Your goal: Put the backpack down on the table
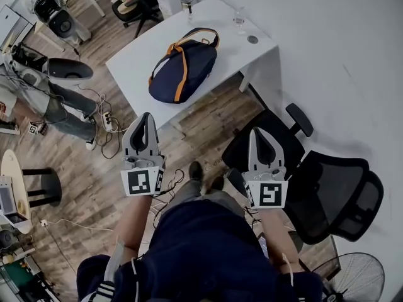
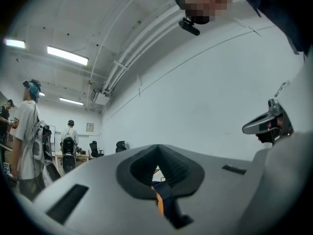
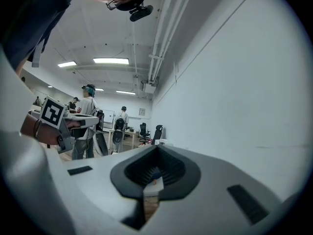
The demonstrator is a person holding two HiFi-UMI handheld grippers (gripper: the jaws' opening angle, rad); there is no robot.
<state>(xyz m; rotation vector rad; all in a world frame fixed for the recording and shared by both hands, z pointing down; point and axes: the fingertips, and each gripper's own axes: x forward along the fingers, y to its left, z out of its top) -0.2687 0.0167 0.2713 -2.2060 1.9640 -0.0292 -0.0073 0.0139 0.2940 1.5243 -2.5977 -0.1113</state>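
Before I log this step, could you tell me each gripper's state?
Left gripper: closed, holding nothing.
Right gripper: closed, holding nothing.

Person standing with left forearm (image 1: pixel 129 222) and right forearm (image 1: pixel 275 231) held out in front, roughly parallel. Left gripper (image 1: pixel 145 117), a grey plastic two-jaw tool with black-lined jaws and a black-and-white marker cube at the rear, has its jaws pressed together with nothing between them. Right gripper (image 1: pixel 258 132), same grey build, jaws also meeting tip to tip, empty. Grippers side by side, well apart, both pointing away from the body, about level. Left hand (image 3: pixel 35 126) wraps that gripper's handle.
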